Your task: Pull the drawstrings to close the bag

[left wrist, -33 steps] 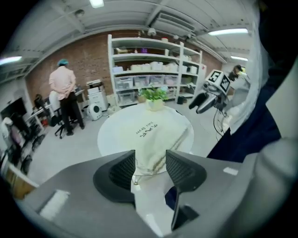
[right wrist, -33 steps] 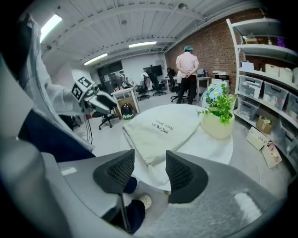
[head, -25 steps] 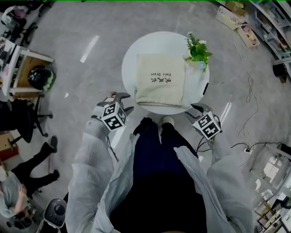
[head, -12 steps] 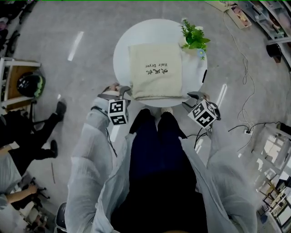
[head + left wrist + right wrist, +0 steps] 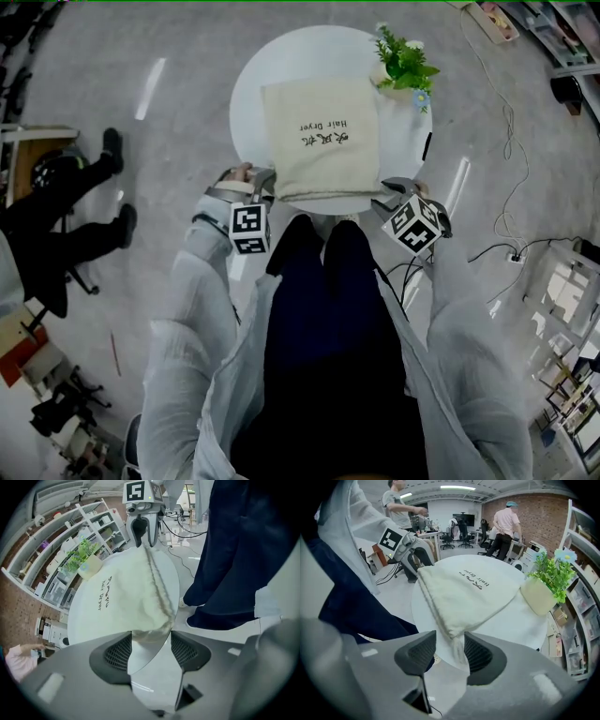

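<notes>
A cream drawstring bag (image 5: 321, 139) printed "Hair Dryer" lies flat on the round white table (image 5: 251, 103), its gathered mouth along the near edge. My left gripper (image 5: 255, 181) is at the bag's near left corner. Its jaws have just been opening and stand open; in the left gripper view (image 5: 151, 644) the bag's corner (image 5: 151, 631) lies between the tips, and the pads do not press it. My right gripper (image 5: 392, 190) is at the near right corner. It stands open, and the drawstring end (image 5: 457, 649) hangs untouched between its pads (image 5: 480, 656).
A potted green plant (image 5: 405, 62) stands on the table's far right, beside the bag. The wearer's dark trousers (image 5: 323, 309) are just below the table's edge. A seated person's legs (image 5: 70, 234) are at the left. Cables (image 5: 497, 234) trail on the floor at the right.
Both grippers have come in to the table's near edge, onto the bag's two near corners. The left one has rolled, so its marker cube faces differently.
</notes>
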Tool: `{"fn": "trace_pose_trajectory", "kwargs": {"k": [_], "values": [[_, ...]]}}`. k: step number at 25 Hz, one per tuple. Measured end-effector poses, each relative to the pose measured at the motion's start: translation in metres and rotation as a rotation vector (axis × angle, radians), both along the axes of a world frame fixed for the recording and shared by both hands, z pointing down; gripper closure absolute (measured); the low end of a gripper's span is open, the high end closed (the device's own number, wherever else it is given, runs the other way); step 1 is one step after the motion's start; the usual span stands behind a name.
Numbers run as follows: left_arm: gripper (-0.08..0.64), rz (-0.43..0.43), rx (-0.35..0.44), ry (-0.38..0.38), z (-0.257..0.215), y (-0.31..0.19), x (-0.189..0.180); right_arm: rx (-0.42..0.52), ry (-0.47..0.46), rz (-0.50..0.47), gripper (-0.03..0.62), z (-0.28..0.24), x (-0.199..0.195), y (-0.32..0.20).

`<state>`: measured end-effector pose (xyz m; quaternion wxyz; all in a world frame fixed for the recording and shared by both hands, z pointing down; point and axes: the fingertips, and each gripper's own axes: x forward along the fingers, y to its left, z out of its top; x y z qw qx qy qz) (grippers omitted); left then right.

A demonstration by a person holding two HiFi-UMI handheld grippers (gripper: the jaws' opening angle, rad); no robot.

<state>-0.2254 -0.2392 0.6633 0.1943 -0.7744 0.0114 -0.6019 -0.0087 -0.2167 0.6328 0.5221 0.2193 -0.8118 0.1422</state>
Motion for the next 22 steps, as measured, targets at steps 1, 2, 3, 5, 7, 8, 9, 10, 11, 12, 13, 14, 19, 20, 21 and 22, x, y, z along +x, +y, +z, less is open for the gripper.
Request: {"fn": "trace_pose_trajectory", "kwargs": {"k": [1,2,3,5,7,8,9,10,11,12,13,14,19,20,21,22], "values": [[0.288,-0.001,0.005,-0.004,0.002,0.000,0.000,0.000,0.006,0.001,0.403,0.002,0.000,0.000],[0.299,-0.004,0.010,-0.007,0.004,0.001,0.000,-0.002,0.012,0.002,0.403,0.004,0.001,0.000],[0.316,-0.011,0.015,-0.009,0.006,0.002,-0.001,-0.005,0.017,0.002,0.403,0.006,0.001,0.000],[0.332,-0.031,0.028,-0.009,0.007,0.005,-0.003,-0.015,0.025,-0.003,0.406,0.010,0.002,0.002],[0.354,-0.049,0.040,-0.006,0.006,0.007,-0.004,-0.022,0.042,-0.015,0.434,0.014,0.003,0.005],[0.370,-0.057,0.045,-0.005,0.006,0.009,-0.004,-0.025,0.053,-0.020,0.446,0.017,0.005,0.007],[0.387,-0.065,0.050,-0.006,0.006,0.010,-0.005,-0.027,0.061,-0.023,0.464,0.019,0.006,0.008],[0.400,-0.072,0.055,-0.009,0.006,0.011,-0.006,-0.028,0.062,-0.021,0.477,0.021,0.007,0.010],[0.412,-0.079,0.060,-0.013,0.006,0.012,-0.007,-0.027,0.058,-0.014,0.482,0.021,0.007,0.010],[0.421,-0.085,0.064,-0.016,0.006,0.012,-0.008,-0.025,0.053,-0.007,0.489,0.022,0.006,0.011],[0.432,-0.090,0.066,-0.019,0.006,0.013,-0.008,-0.023,0.050,-0.003,0.498,0.021,0.006,0.011],[0.444,-0.093,0.069,-0.022,0.005,0.014,-0.009,-0.020,0.050,-0.001,0.506,0.021,0.005,0.012],[0.523,-0.128,0.097,-0.010,-0.004,0.015,-0.008,0.007,0.079,-0.015,0.557,0.022,0.010,0.011],[0.525,-0.140,0.101,-0.012,-0.005,0.014,-0.010,0.010,0.087,-0.018,0.558,0.022,0.011,0.010],[0.525,-0.151,0.106,-0.023,-0.006,0.012,-0.013,0.014,0.098,-0.021,0.558,0.022,0.012,0.010],[0.525,-0.161,0.116,-0.039,-0.006,0.010,-0.017,0.019,0.113,-0.025,0.561,0.022,0.014,0.009]]}}
